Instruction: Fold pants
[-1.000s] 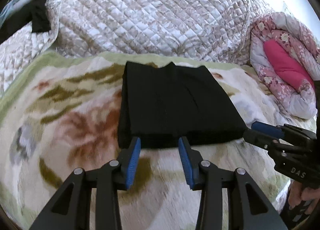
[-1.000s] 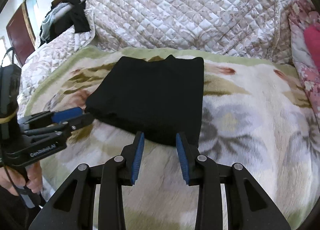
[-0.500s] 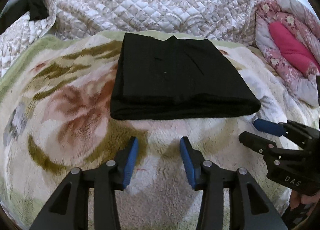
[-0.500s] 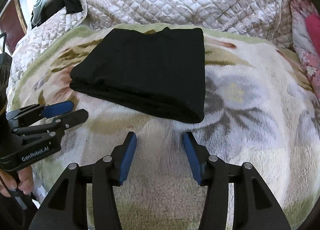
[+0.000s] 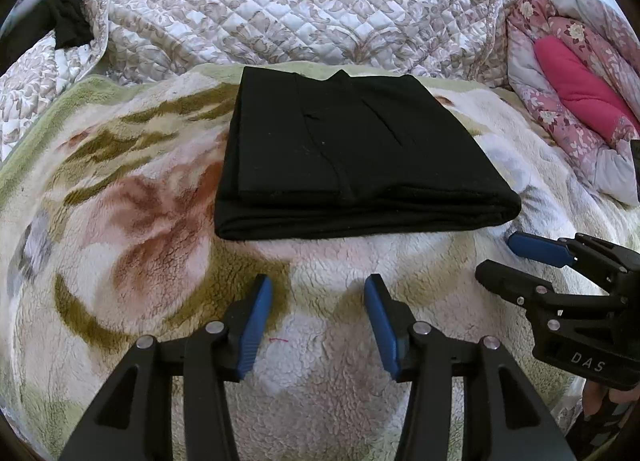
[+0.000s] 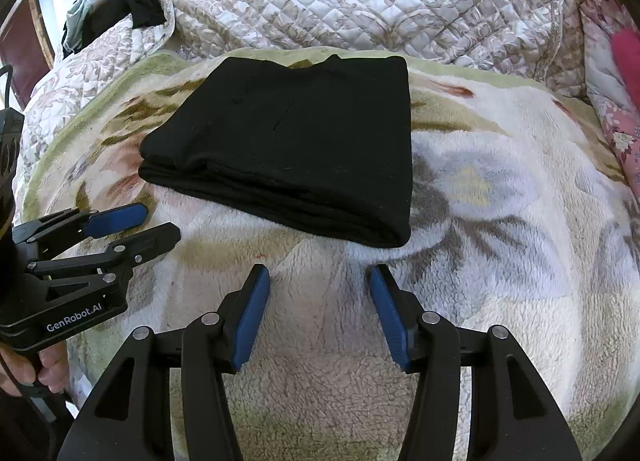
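The black pants [image 5: 340,157] lie folded into a flat rectangle on a fleecy flowered blanket [image 5: 120,221], with the thick fold edge nearest me. My left gripper [image 5: 318,285] hovers over bare blanket just short of that edge; its jaws are opening with nothing between them. My right gripper [image 6: 320,273] sits the same way before the pants [image 6: 296,149], near their right corner, jaws opening and empty. Each gripper also shows in the other view: the right gripper [image 5: 500,255] at the right, the left gripper [image 6: 158,221] at the left.
A quilted beige bedspread [image 5: 300,1] rises behind the pants. A pink flowered quilt [image 5: 576,89] is bunched at the far right. Dark clothes [image 6: 120,1] hang at the back left. A hand [image 6: 48,373] grips the left tool's handle.
Both grippers have drawn back from the pants' near edge, where their pads stood a second ago, and their jaws have widened. The pants lie still.
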Available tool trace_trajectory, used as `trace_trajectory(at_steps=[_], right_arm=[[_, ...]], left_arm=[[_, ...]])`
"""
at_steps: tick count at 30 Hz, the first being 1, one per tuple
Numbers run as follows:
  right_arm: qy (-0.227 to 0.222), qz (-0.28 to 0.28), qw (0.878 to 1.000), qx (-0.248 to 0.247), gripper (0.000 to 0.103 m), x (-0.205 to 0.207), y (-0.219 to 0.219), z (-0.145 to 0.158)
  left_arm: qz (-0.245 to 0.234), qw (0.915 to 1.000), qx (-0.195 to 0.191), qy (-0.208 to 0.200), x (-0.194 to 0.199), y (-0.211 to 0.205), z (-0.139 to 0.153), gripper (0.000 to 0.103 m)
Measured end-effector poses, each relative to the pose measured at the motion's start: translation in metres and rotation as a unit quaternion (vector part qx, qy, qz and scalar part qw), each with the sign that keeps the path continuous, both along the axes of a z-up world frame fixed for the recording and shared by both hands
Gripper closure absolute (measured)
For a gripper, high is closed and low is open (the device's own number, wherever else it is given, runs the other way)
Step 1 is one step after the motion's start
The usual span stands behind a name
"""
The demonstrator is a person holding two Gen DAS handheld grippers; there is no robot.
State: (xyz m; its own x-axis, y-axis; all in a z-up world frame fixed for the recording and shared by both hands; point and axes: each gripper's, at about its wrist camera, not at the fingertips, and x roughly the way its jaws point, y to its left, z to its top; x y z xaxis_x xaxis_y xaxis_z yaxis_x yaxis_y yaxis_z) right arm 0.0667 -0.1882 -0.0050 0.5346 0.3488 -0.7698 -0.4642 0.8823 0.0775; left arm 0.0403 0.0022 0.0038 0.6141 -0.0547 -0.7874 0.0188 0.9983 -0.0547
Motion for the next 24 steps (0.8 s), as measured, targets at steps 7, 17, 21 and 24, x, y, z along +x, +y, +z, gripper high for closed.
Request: trace_trajectory(at_steps=[7, 17, 21, 24], right_arm=[[-0.002, 0.000, 1.000, 0.001, 0.049, -0.0005, 0.0006, 0.0003], [-0.002, 0.000, 1.000, 0.001, 0.049, -0.0005, 0.0005, 0.0004], [-0.002, 0.000, 1.000, 0.001, 0.048, -0.0005, 0.0005, 0.0004], [-0.002, 0.000, 1.000, 0.001, 0.048, -0.0006, 0.0004, 0.0003]], left_arm=[[-0.002, 1.0000, 0.001, 0.000, -0.0007, -0.0012, -0.0004, 0.051], [-0.001, 1.0000, 0.001, 0.001, -0.0005, -0.0013, 0.0000, 0.050], [-0.001, 1.0000, 0.001, 0.001, -0.0003, -0.0012, 0.0000, 0.050], [-0.001, 1.0000, 0.001, 0.001, -0.0002, -0.0013, 0.0000, 0.050]])
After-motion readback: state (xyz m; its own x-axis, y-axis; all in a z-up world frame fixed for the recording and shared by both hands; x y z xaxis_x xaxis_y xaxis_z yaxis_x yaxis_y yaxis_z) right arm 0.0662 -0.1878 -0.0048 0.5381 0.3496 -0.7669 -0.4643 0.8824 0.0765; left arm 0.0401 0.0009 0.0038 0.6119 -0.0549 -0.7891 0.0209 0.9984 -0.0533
